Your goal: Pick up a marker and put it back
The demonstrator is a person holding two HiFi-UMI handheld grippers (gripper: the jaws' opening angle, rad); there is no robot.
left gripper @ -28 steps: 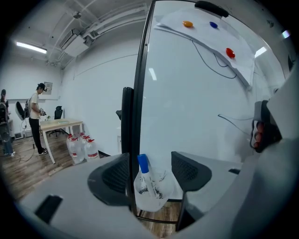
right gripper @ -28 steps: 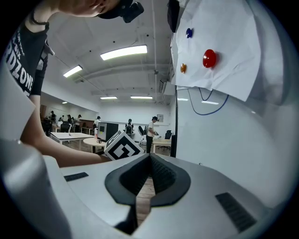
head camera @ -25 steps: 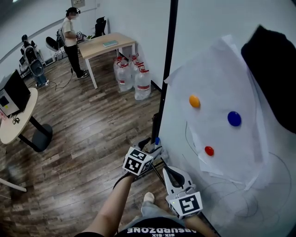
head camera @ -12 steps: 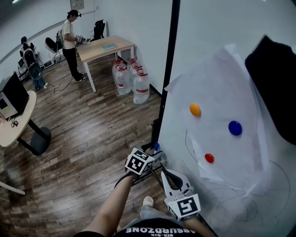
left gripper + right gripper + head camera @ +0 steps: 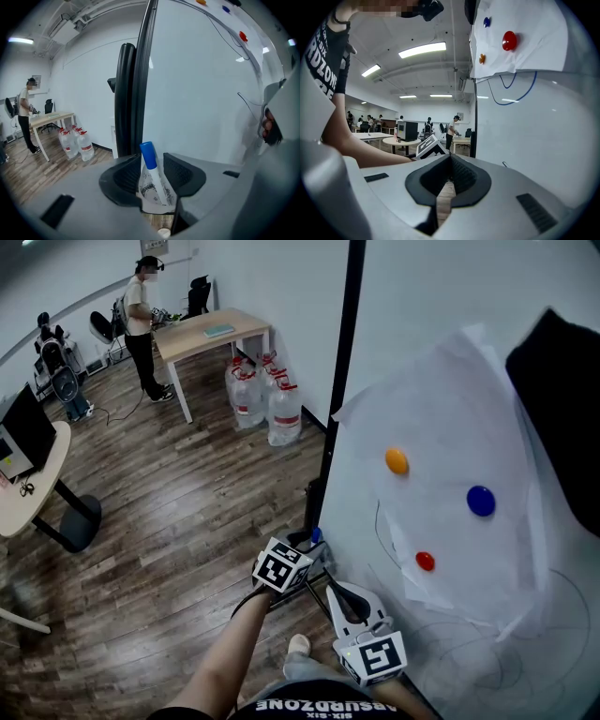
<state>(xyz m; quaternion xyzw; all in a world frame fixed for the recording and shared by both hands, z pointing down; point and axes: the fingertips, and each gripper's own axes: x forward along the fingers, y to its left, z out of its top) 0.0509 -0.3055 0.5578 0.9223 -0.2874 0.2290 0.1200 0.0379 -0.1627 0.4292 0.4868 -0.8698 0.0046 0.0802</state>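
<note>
A marker [image 5: 148, 155] with a blue cap and a pale printed body stands tilted between my left gripper's [image 5: 152, 165] jaws. The jaws are closing and its lower body touches both pads. In the head view that gripper [image 5: 312, 545] is low by the whiteboard's black post [image 5: 342, 381], and the blue cap [image 5: 317, 533] shows at its tip. My right gripper [image 5: 339, 589] hangs just below it near the board's bottom edge. Its jaws [image 5: 450, 161] meet at the tips with nothing between them.
The whiteboard [image 5: 422, 315] carries a white paper sheet [image 5: 450, 418] pinned by orange [image 5: 397, 461], blue [image 5: 481, 500] and red [image 5: 426, 562] magnets, and a black cloth [image 5: 562, 399]. Water bottles [image 5: 267, 399], a wooden table [image 5: 206, 334], a person [image 5: 141, 324] and a round table [image 5: 37, 474] stand on the wood floor.
Both grippers stay in nearly the same spot by the board's foot. The head view has drifted slightly, so the board's magnets sit a little lower and further right.
</note>
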